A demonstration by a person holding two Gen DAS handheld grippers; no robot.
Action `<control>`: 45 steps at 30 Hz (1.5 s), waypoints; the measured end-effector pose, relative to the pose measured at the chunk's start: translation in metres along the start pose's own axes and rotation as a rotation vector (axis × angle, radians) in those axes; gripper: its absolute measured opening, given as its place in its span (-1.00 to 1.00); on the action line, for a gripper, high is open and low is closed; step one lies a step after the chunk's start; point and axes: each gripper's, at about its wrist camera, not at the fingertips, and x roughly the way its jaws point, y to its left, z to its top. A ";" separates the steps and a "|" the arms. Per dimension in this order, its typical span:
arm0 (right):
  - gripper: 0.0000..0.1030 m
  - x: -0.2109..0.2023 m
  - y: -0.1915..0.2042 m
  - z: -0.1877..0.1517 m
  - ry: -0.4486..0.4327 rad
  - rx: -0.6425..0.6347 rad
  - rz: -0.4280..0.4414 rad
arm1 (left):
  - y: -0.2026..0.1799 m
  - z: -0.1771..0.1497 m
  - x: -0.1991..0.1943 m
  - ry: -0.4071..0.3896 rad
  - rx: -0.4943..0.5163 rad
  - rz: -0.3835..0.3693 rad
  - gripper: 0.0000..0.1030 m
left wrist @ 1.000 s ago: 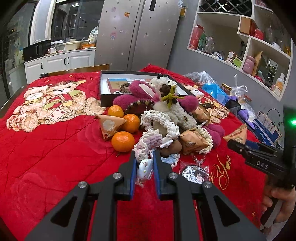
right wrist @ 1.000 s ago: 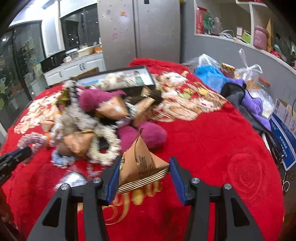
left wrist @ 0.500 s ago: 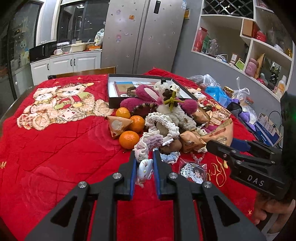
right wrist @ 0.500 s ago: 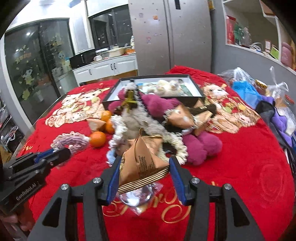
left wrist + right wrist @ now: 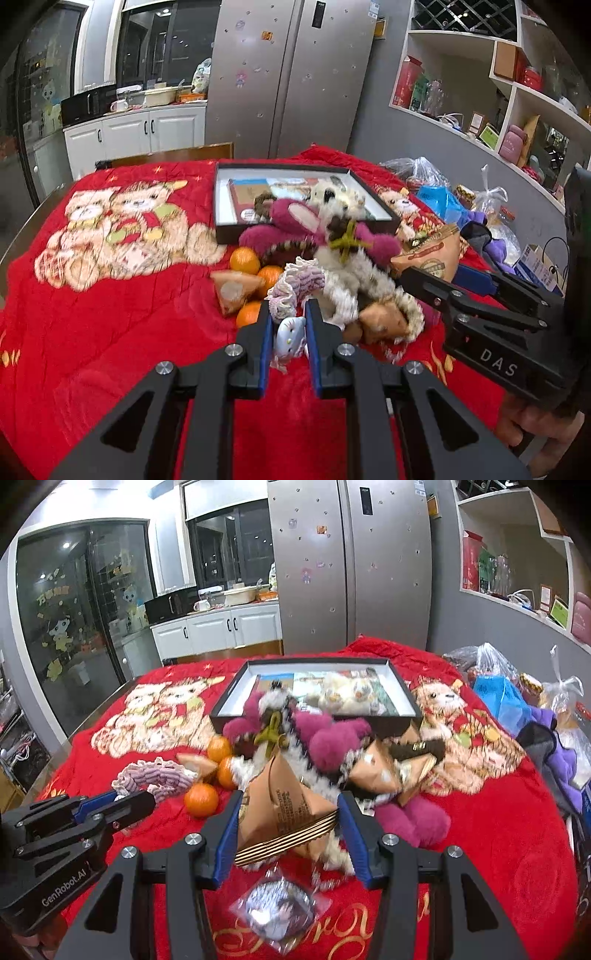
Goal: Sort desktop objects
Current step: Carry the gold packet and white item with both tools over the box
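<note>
While both grippers hold their catches, the view has shifted since a second ago: each has lifted and the right has swung toward the pile. The left gripper [image 5: 289,338] is pinched narrowly on a small white cat charm [image 5: 290,334]. The right gripper [image 5: 288,825] clamps a brown pyramid packet [image 5: 286,805] at mid-width. The black tray [image 5: 406,710] lies at twelve o'clock beyond the pile; both items look ready to carry there.
</note>
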 end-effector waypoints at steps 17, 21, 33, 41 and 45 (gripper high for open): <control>0.00 0.018 -0.023 0.105 -0.060 -0.066 -0.083 | -0.005 0.109 0.033 -0.036 0.026 -0.002 -0.66; 0.00 0.046 -0.033 0.129 -0.037 -0.080 -0.083 | -0.001 0.138 0.064 -0.018 0.038 0.019 -0.66; 0.00 0.164 -0.063 0.171 0.057 -0.100 -0.096 | 0.041 0.190 0.198 0.076 -0.013 0.049 -0.65; 0.00 0.217 -0.074 0.178 0.106 -0.096 -0.097 | 0.050 0.183 0.248 0.122 0.018 0.084 -0.65; 0.00 0.224 -0.072 0.175 0.117 -0.105 -0.101 | 0.050 0.181 0.250 0.109 0.060 0.116 -0.65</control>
